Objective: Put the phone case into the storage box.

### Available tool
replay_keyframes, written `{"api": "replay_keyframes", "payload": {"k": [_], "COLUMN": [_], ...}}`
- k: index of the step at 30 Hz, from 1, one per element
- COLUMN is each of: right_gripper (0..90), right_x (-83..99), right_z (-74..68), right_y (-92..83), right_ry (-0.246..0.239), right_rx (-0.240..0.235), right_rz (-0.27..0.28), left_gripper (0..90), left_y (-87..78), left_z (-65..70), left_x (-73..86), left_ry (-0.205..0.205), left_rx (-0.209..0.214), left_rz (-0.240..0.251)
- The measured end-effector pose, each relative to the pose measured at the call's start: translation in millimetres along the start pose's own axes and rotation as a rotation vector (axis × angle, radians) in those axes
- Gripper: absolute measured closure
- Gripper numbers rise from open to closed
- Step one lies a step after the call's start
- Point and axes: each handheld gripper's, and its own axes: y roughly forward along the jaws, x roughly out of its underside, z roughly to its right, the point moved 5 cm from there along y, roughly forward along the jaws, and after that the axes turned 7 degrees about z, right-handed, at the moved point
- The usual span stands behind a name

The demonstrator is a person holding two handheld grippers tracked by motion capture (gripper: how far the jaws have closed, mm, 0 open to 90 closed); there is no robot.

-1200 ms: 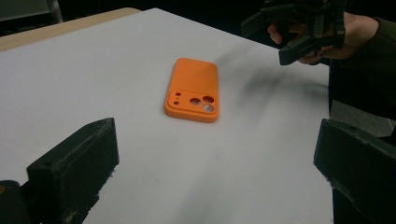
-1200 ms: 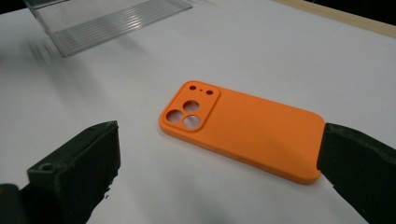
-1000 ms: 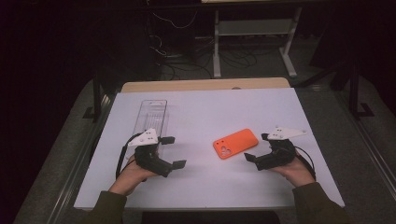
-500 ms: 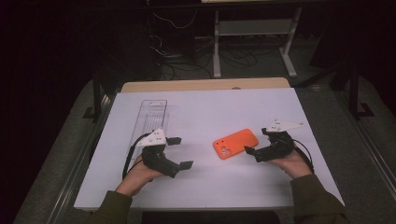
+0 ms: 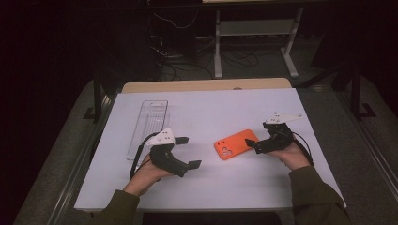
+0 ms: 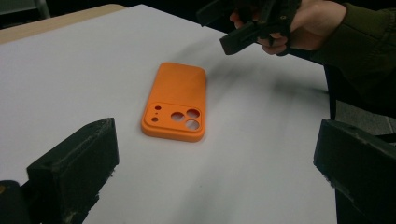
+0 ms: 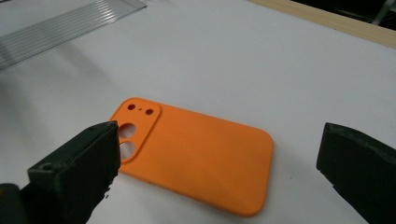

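Note:
An orange phone case lies flat on the white table, back side up with its camera cutouts showing. My right gripper is open just at the case's right end, and the right gripper view shows the case lying between and below its spread jaws. My left gripper is open a short way left of the case, pointing at it. The left gripper view has the case ahead of the open jaws, with the other gripper beyond it.
A clear ribbed plastic tray lies lengthwise on the table's left half, behind the left hand; it also appears as a tray at the upper left of the right gripper view. A wooden edge borders the table's far side.
The left gripper has moved right and forward toward the case. The right gripper has shifted left, closing in on the case's right end. The case has not moved.

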Motion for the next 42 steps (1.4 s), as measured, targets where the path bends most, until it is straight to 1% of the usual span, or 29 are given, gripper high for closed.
{"api": "replay_keyframes", "payload": {"k": [1,2,3,5,10,13,15,18,19,20,22,23,24,26,27,28,29,30,32,33,34,35,36,37,38,39,40,41,42], "right_gripper": [0.0,0.0,0.0,0.0,0.0,0.0,0.8,1.2,2.5,2.5,7.3,7.3,11.7,13.4,16.7,16.7,21.1,21.1,28.2,34.1,37.6,37.6,43.9,47.8,47.8,55.7,59.7,59.7,66.9], "right_x": [-2.2,-2.2,-4.6,-7.1,-13.7,-15.3,-14.5,-12.6,-10.2,-10.2,-7.4,-7.4,-6.0,-5.3,-3.8,-3.8,-2.3,-2.3,0.0,2.7,3.9,3.9,6.2,7.0,7.0,8.4,9.0,9.0,11.0], "right_z": [2.5,2.5,4.7,7.5,13.9,17.2,19.4,21.4,24.2,24.2,28.4,28.4,30.7,32.2,33.9,33.9,35.9,35.9,38.6,40.3,41.5,41.5,43.1,44.5,44.5,46.0,45.9,45.9,47.0], "right_y": [2.3,2.3,3.8,6.0,8.7,11.1,13.4,16.0,18.5,18.5,20.8,20.8,21.2,20.9,20.9,20.9,21.4,21.4,22.1,23.1,23.7,23.7,25.2,26.5,26.5,29.1,30.9,30.9,34.2], "right_ry": [0.002,0.002,0.013,0.010,0.010,0.010,0.011,0.012,0.010,0.010,0.026,0.026,0.032,0.031,0.047,0.047,0.059,0.059,0.064,0.077,0.081,0.081,0.095,0.096,0.096,0.104,0.109,0.109,0.103], "right_rx": [0.004,0.004,0.008,0.016,0.039,0.046,0.053,0.062,0.071,0.071,0.088,0.088,0.097,0.105,0.117,0.117,0.130,0.130,0.150,0.160,0.164,0.164,0.159,0.159,0.159,0.155,0.153,0.153,0.143], "right_rz": [0.003,0.003,0.008,0.010,0.024,0.031,0.030,0.023,0.010,0.010,-0.001,-0.001,-0.008,-0.013,-0.025,-0.025,-0.032,-0.032,-0.049,-0.073,-0.080,-0.080,-0.098,-0.101,-0.101,-0.109,-0.113,-0.113,-0.127], "left_gripper": [0.0,0.0,0.0,0.0,0.0,0.0,0.0,0.0,0.0,0.0,0.0,0.0,0.0,0.0,0.0,0.0,0.0,0.0,0.0,0.0,0.0,0.0,0.0,0.0,0.0,0.0,0.0,0.0,0.0], "left_y": [2.7,2.7,5.6,8.6,15.2,16.8,17.7,19.6,20.1,20.6,21.9,21.9,22.6,22.9,23.6,23.6,23.9,24.5,24.7,24.6,24.5,24.5,25.2,25.2,25.2,25.7,25.6,25.6,26.0], "left_z": [1.5,1.5,2.3,2.7,8.0,9.7,11.1,13.8,13.7,14.3,15.2,15.2,16.0,16.6,17.0,17.0,17.4,17.7,17.0,16.9,17.1,17.1,17.7,18.2,18.2,18.1,18.2,18.2,18.8], "left_x": [-0.3,-0.3,-0.9,-0.4,2.1,4.4,5.9,7.4,7.7,8.6,11.5,11.5,13.1,13.8,14.6,14.6,14.9,15.1,15.8,15.9,16.6,16.6,17.3,17.6,17.6,17.7,17.8,17.8,18.1], "left_ry": [-0.011,-0.011,-0.011,-0.002,0.001,0.005,0.019,0.017,0.025,0.020,0.023,0.023,0.024,0.025,0.033,0.033,0.033,0.031,0.035,0.032,0.024,0.024,0.021,0.019,0.019,0.033,0.038,0.038,0.031], "left_rx": [0.002,0.002,0.004,0.010,0.021,0.019,0.024,0.036,0.036,0.038,0.042,0.042,0.044,0.045,0.050,0.050,0.052,0.053,0.052,0.054,0.054,0.054,0.057,0.058,0.058,0.063,0.064,0.064,0.063], "left_rz": [0.005,0.005,0.006,0.000,-0.002,-0.006,-0.015,-0.016,-0.017,-0.018,-0.029,-0.029,-0.033,-0.039,-0.043,-0.043,-0.046,-0.046,-0.049,-0.048,-0.048,-0.048,-0.045,-0.051,-0.051,-0.053,-0.057,-0.057,-0.055]}}
